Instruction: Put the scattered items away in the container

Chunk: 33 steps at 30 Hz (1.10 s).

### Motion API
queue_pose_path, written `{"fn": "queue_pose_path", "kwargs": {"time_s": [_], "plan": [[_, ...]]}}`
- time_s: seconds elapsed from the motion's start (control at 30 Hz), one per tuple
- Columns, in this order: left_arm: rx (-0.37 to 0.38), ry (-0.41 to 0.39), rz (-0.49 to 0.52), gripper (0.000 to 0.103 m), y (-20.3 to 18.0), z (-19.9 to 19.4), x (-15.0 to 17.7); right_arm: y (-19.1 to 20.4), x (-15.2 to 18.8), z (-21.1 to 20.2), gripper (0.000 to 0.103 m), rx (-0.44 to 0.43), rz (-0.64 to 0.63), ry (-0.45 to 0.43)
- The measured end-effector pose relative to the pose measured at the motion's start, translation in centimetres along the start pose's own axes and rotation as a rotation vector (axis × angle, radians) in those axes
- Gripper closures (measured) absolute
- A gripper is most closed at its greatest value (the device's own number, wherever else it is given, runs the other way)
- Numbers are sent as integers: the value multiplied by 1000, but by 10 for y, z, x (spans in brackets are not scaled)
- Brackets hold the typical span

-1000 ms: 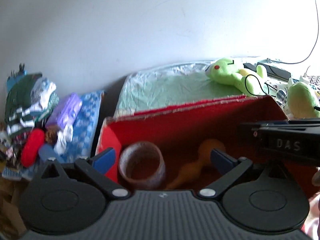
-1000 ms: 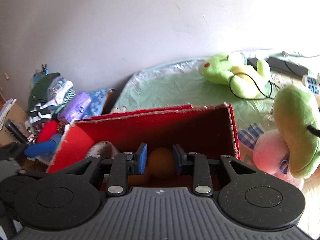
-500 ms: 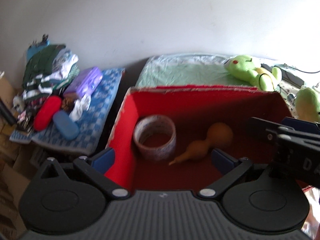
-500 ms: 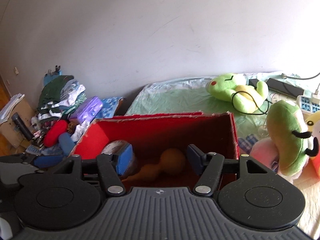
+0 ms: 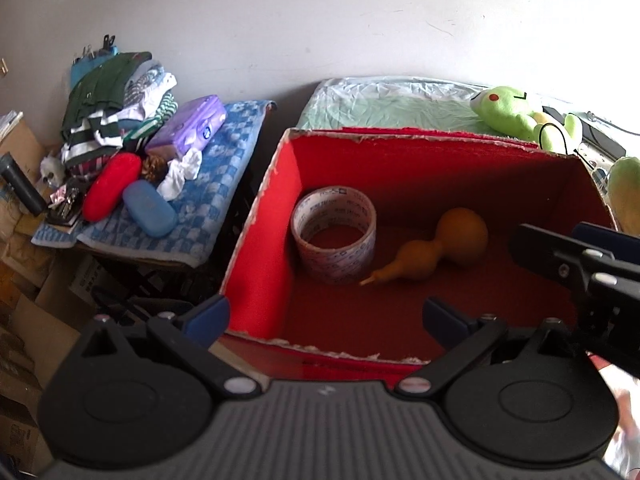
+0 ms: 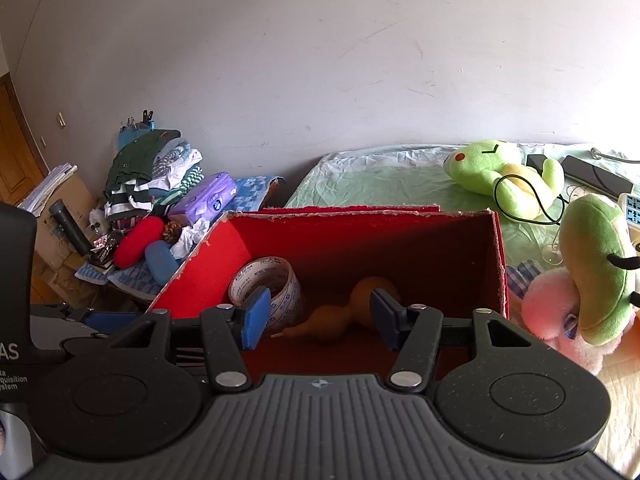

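- Left wrist view: the left tongs (image 5: pixel 326 314) are spread wide and empty above the near rim of the red box (image 5: pixel 264 240). On the box floor a tape roll (image 5: pixel 333 240) stands on its edge face and a gourd (image 5: pixel 436 246) lies on its side just beside it. The right tongs (image 5: pixel 576 254) reach in from the right, over the box.
- Right wrist view: the right tongs (image 6: pixel 316 318) are spread and hold nothing, hovering over the box's near edge with the gourd (image 6: pixel 348 314) below the gap. Plush toys lie on the bed (image 6: pixel 360 184) to the right: a green frog (image 6: pixel 500 170) far back, a green-and-pink plush (image 6: pixel 584 280) nearer.
- Judgement: both items in reach are stowed. For the next pick, lift clear of the box wall, go to the nearer plush, and pinch its thick body, not the cable looped round the frog.
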State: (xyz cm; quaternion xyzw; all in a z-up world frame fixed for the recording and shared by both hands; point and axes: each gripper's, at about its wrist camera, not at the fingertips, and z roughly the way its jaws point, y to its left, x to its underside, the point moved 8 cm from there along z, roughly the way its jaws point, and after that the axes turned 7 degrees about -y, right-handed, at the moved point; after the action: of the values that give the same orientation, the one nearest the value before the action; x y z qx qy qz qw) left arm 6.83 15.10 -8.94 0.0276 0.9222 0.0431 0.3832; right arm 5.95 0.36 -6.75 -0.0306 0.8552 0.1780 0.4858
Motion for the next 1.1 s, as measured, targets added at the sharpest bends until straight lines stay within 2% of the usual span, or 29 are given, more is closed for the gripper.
{"fn": "queue_pose_path", "kwargs": {"time_s": [0.27,0.4,0.6,0.7,0.8,0.9,1.03,1.1], "plan": [[-6,-21,-9,1,-1,-13,7,1,3,-11,46,-52,20,-25],[28,-39,-47,1,9,-24,12,8,7,-17,67,-137,22,-21],[63,-19,-98,5,40,-28,39,20,20,-27,75,-231,10,0],[102,4,-123,6,52,-22,56,26,28,-30,76,-266,-4,22],[201,20,-145,6,52,-18,71,33,40,-32,76,-312,-23,74],[253,27,-91,6,41,-13,86,41,54,-28,76,-345,-22,137],[321,54,38,22,19,-4,99,50,72,-14,76,-312,-51,217],[364,64,76,22,10,-1,104,53,79,-7,76,-295,-71,242]]}}
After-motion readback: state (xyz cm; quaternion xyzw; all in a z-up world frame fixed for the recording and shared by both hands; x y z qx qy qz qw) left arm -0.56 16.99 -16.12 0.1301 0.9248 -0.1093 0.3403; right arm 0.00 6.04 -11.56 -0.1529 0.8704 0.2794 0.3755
